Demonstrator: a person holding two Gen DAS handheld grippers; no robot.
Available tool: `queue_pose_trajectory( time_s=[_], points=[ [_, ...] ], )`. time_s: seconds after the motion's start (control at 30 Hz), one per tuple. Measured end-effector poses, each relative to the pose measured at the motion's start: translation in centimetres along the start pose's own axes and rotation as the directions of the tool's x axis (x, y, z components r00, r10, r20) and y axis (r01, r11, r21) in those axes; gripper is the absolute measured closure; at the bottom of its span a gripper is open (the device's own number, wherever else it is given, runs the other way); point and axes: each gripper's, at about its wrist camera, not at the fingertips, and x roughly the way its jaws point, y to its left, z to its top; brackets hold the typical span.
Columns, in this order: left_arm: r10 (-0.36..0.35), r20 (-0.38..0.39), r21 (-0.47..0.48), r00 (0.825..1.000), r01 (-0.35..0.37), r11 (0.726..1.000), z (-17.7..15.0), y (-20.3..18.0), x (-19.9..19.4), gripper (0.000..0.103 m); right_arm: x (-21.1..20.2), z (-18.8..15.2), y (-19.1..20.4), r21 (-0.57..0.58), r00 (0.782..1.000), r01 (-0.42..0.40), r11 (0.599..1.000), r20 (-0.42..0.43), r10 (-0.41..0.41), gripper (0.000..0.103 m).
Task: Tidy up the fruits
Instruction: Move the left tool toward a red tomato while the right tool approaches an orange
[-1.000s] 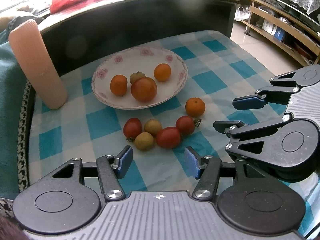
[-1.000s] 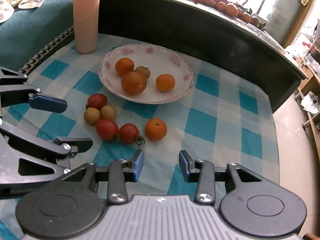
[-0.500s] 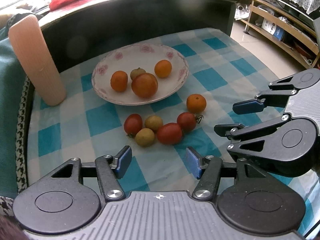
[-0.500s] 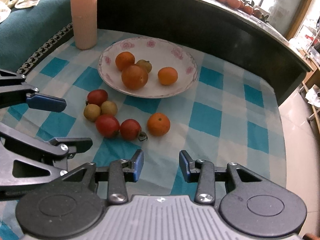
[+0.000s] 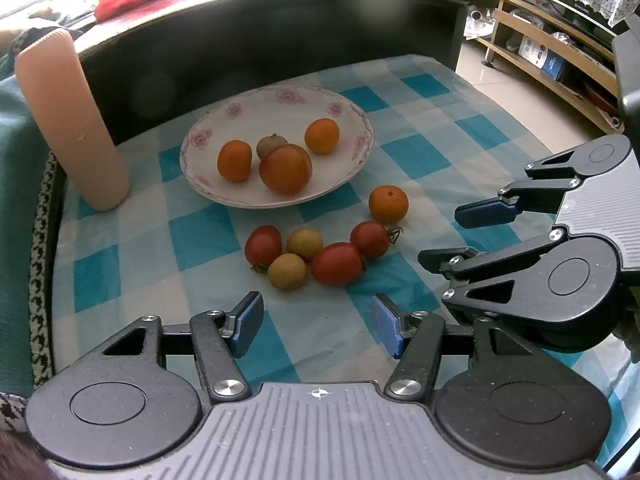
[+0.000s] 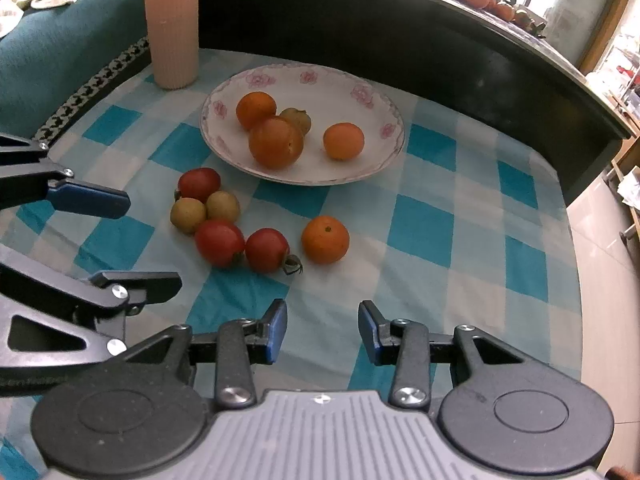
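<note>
Peach ribbed cylinder: a tall matte plastic-looking tube (image 5: 70,120) stands upright at the upper left of my left wrist view, just beside the plate; I judge a careless swing could topple it.
Plate: the white shallow china plate with pink flowers (image 5: 352,108) sits upper centre and holds three orange round fruits and one small brownish fruit, the largest orange fruit (image 5: 285,168) at its near edge.
Loose cluster: three red oval tomatoes and two tan round fruits lie touching each other on the blue-and-white checked cloth (image 5: 200,236), centre of frame, near the plate; the front red tomato (image 5: 337,263) is nearest my fingers.
Lone fruit: a small orange mandarin (image 5: 388,204) rests on the cloth right of the cluster, close to one tomato, which it may touch.
Left gripper (image 5: 316,328): bottom centre, jaws spread wide, nothing between them, above the cloth short of the cluster.
Right gripper (image 6: 322,330): bottom centre of my right wrist view, jaws likewise parted and empty, short of the mandarin (image 6: 325,239).
Risk: I expect a round fruit to roll off if a finger nudges it sideways; closing on one packed fruit may scatter its neighbours, and hard pressure could split a tomato.
</note>
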Motion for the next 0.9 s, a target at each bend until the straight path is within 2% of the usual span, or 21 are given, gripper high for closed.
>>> queue_pose_trajectory(
  time_s=[0.9],
  points=[
    [0.006, 0.002, 0.013, 1.0, -0.006, 1.0, -0.04, 0.28, 0.1, 0.035, 0.06, 0.26, 0.49, -0.025, 1.0, 0.009, 1.0, 0.018, -0.009, 0.049]
  ],
)
